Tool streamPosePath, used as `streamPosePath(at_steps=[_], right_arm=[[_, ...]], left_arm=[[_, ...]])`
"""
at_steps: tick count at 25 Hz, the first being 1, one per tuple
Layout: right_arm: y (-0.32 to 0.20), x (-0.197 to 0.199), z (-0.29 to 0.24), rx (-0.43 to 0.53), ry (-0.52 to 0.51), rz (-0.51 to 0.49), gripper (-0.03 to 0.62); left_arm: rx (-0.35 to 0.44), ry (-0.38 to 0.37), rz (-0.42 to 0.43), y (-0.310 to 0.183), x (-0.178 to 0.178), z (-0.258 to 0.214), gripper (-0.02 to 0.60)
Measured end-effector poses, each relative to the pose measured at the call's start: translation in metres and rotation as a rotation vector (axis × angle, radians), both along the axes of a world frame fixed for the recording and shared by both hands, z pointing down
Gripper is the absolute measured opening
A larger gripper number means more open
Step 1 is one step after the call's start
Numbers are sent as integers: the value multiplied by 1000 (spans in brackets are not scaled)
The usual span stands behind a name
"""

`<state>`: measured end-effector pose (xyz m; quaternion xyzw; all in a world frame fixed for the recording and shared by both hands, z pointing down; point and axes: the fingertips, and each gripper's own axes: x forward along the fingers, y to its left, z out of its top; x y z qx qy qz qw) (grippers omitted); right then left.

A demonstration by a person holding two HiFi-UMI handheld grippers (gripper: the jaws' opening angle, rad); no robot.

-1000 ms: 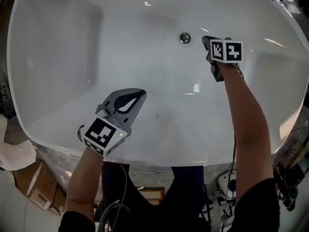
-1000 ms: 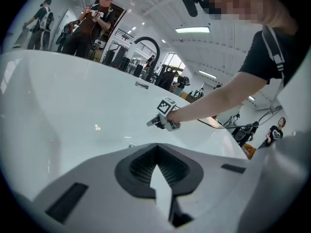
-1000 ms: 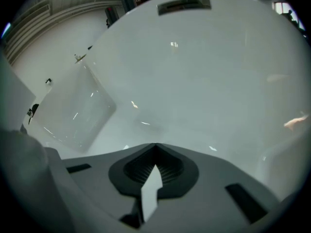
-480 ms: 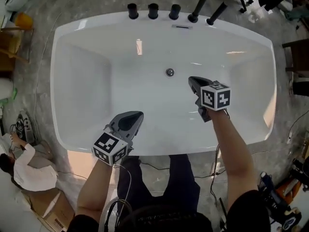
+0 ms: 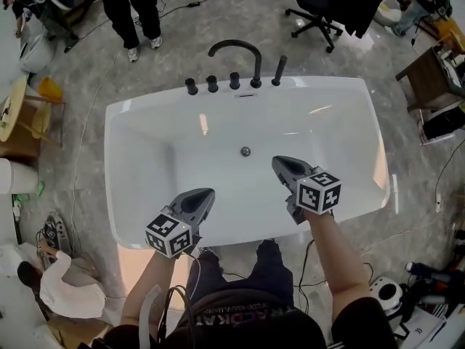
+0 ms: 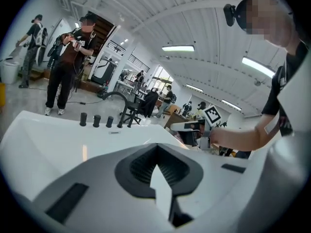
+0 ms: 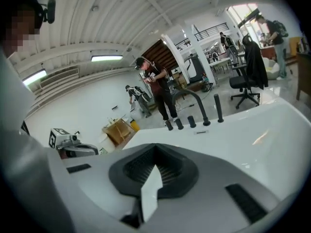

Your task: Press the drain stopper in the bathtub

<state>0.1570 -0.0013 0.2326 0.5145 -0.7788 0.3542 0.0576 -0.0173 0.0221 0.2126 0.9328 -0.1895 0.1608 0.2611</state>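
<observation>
The small round metal drain stopper [image 5: 245, 151] sits in the floor of the white bathtub [image 5: 122, 195], in the middle toward the far side. My left gripper [image 5: 205, 193] hangs over the tub's near side, left of and below the stopper, jaws shut on nothing. The right gripper [image 5: 279, 163] is just right of and below the stopper in the head view and well above it, also shut and empty. In the left gripper view the closed left gripper [image 6: 156, 152] points across the tub rim. The right gripper [image 7: 154, 152] does the same in its own view.
A black arched faucet [image 5: 236, 48] and several black knobs [image 5: 212, 84] line the tub's far rim. A person stands [image 5: 134, 6] beyond the tub; another crouches [image 5: 51, 282] at lower left. An office chair [image 5: 320, 2], cardboard boxes [image 5: 25, 126] and floor cables surround the tub.
The head view has pulled far back and up, now showing the whole tub and room. Both grippers moved away from the stopper toward the near rim; the right one was beside it.
</observation>
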Motion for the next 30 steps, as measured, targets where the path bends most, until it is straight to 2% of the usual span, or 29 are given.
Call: streamPosePath(at_steps=[6,14,20,30], right_arm=[[24,-15,-73,131,-17,13,15],[54,-29,-141,256,-44,16,15],[74,-39,-164,291,-63,19,15],[113,-69,-186,340,-73,-47,17]], left_arm=[[63,3,10,2,-1,-47,9],[127,89,17,19,-4,-106,9],[87,172,-41,24,-21,-121,9],[95,188,-50,43,-32,-131,9]])
